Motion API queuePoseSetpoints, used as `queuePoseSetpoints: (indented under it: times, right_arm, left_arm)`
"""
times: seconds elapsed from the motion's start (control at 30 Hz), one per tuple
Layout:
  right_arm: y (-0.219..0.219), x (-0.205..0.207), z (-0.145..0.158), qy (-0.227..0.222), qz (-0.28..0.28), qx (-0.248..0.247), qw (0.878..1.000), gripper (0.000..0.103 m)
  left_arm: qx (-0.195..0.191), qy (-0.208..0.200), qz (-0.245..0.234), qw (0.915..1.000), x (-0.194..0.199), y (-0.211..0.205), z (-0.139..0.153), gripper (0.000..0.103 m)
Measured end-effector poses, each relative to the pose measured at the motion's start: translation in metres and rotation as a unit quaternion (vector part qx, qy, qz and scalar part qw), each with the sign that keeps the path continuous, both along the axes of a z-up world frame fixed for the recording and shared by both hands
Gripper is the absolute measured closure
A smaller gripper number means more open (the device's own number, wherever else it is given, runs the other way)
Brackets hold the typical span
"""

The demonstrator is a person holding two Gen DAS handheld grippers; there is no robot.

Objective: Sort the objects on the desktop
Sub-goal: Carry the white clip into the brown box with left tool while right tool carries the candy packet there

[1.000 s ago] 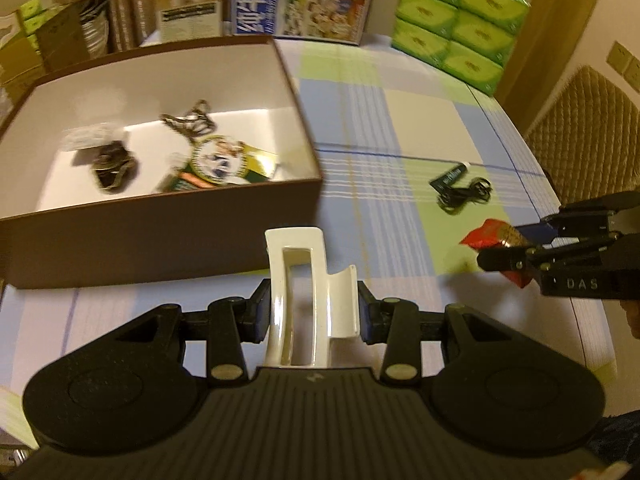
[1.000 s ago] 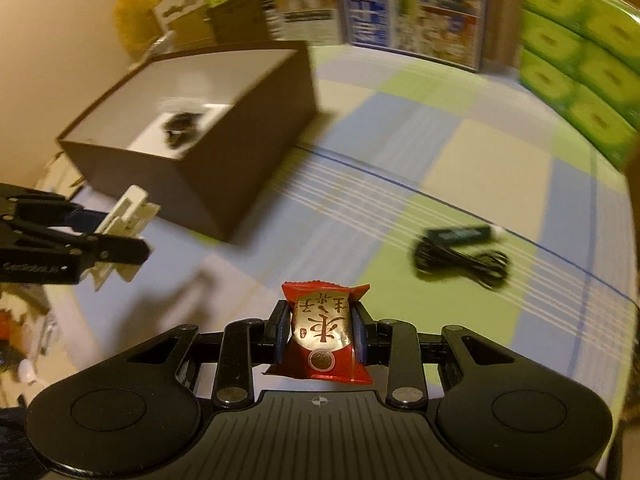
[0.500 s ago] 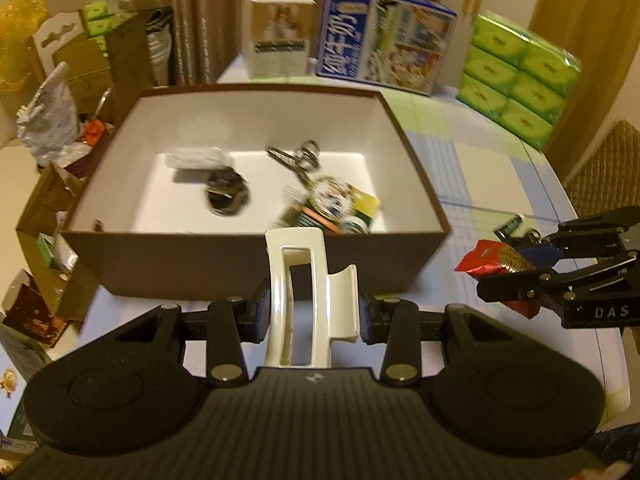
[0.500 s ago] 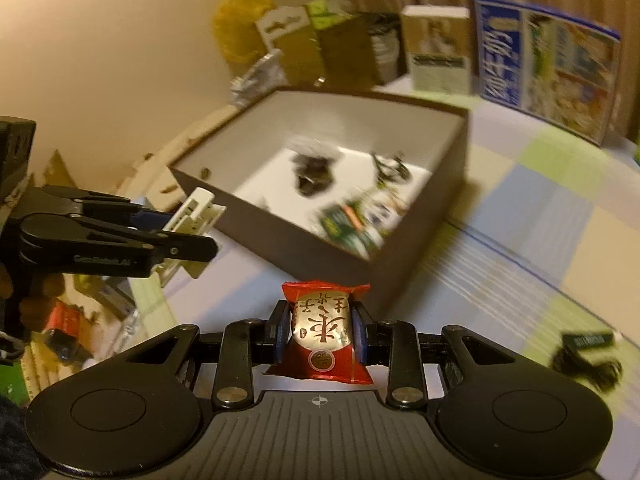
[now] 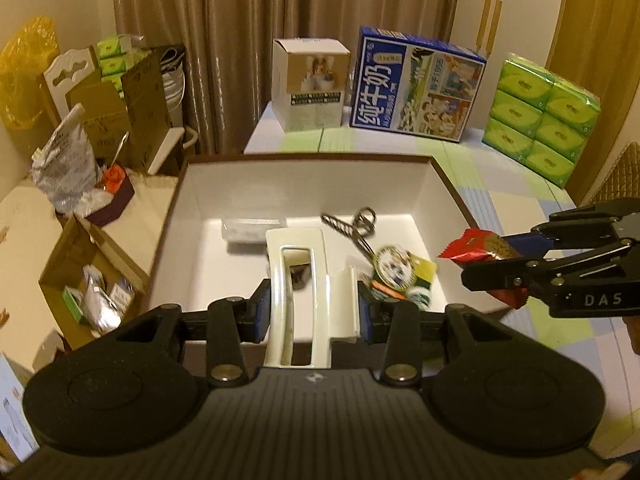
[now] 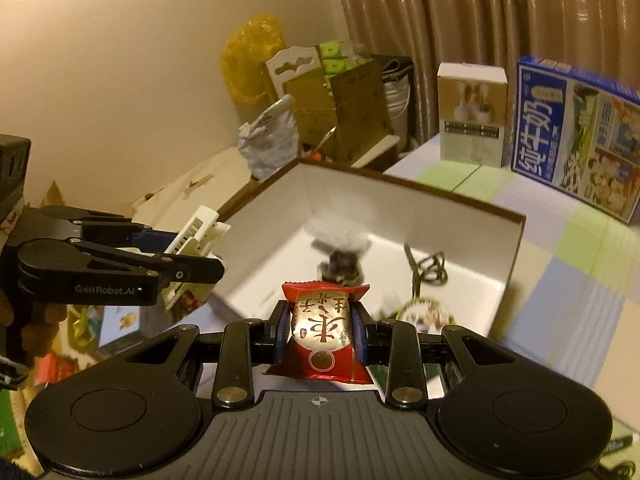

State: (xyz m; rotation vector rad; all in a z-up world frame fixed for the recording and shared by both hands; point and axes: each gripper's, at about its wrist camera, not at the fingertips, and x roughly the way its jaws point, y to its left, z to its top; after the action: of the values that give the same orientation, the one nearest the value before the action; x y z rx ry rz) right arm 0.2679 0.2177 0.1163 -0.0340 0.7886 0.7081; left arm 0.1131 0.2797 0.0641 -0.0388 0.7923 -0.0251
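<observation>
Left gripper [image 5: 312, 312]: closed on a white clip [image 5: 298, 280], held over the near edge of the box [image 5: 448, 184].
Right gripper [image 6: 320, 330]: closed on a red snack pack [image 6: 322, 336], held above the box's near side.
Clip: its lower end is hidden by the gripper body.
Box: scissors [image 5: 356, 226], a round tag [image 5: 394, 262] and a blurred dark lump [image 6: 340, 266] are seen inside; some are partly covered.
Table [image 5: 516, 204]: partly cut off at the picture's edge.

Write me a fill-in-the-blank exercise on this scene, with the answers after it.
1. The left gripper holds a white ____.
2. The right gripper is shut on a ____ snack packet.
3. The brown box is ____ inside.
4. A keyring lies in the ____.

Answers: hair clip; red; white; box
</observation>
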Motion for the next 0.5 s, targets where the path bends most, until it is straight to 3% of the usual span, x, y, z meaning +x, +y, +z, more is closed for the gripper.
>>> queuePoseSetpoints:
  times: [0.23, 0.5]
  right_arm:
    - [0.024, 0.035, -0.005, -0.008, -0.034, -0.010, 0.999, 0.074]
    - [0.043, 0.066, -0.023, 0.012, -0.058, -0.022, 0.998, 0.074]
  left_arm:
    - [0.006, -0.004, -0.007, 0.9999, 0.036, 0.027, -0.004, 0.067]
    - [0.014, 0.015, -0.018, 0.9996, 0.070, 0.042, -0.020, 0.067]
